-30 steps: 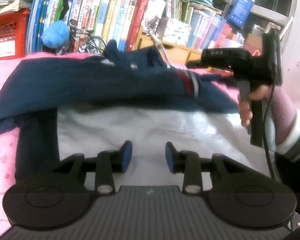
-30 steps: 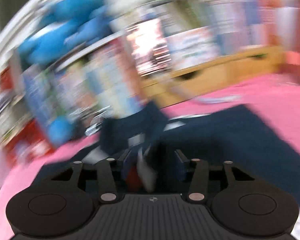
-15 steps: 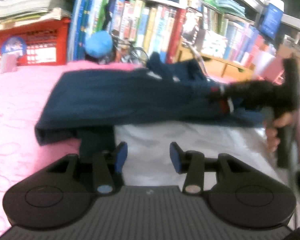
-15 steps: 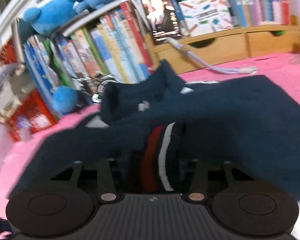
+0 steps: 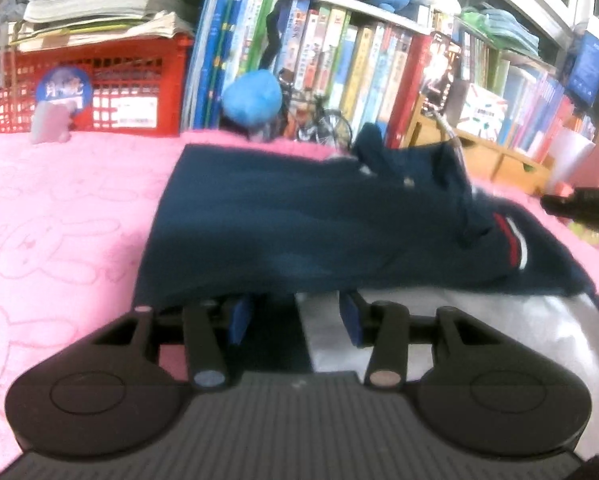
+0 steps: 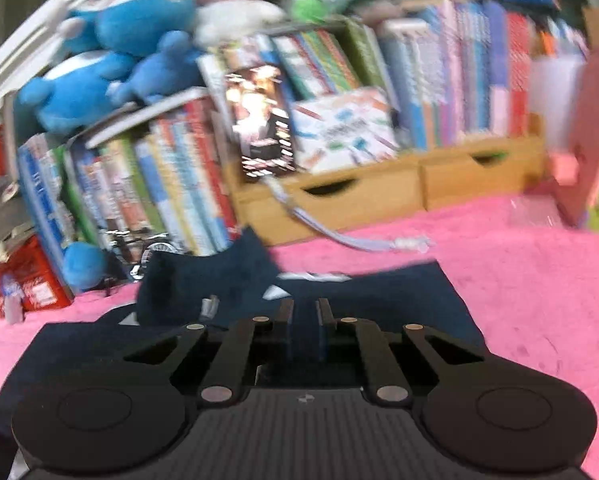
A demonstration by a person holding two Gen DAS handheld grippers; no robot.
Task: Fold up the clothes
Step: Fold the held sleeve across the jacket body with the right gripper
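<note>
- A navy garment [image 5: 307, 232] lay spread on a pink blanket [image 5: 59, 216], in front of a row of books [image 5: 339, 68] that ran along the back of the scene.
- A navy layer was doubled over a pale grey panel [image 5: 439, 332] of the same garment; that panel showed on the side away from the books.
- A red and white striped cuff [image 5: 513, 244] lay on top of the navy layer, toward the garment's right end.
- My left claw [image 5: 295, 318] sat at the garment's edge farthest from the books. Its blue pads stood well apart, and the navy hem draped just over their tips.
- My right claw [image 6: 304, 330] hung above the garment's right part, pointing toward the books. Its fingers were nearly together; whether any cloth sat between them, I could not tell.
- I judged a fold to be in hand, with one layer laid across the body.
- The next move would call for a firm pinch on an edge and a level carry across the garment, so the layers would not bunch.
</note>
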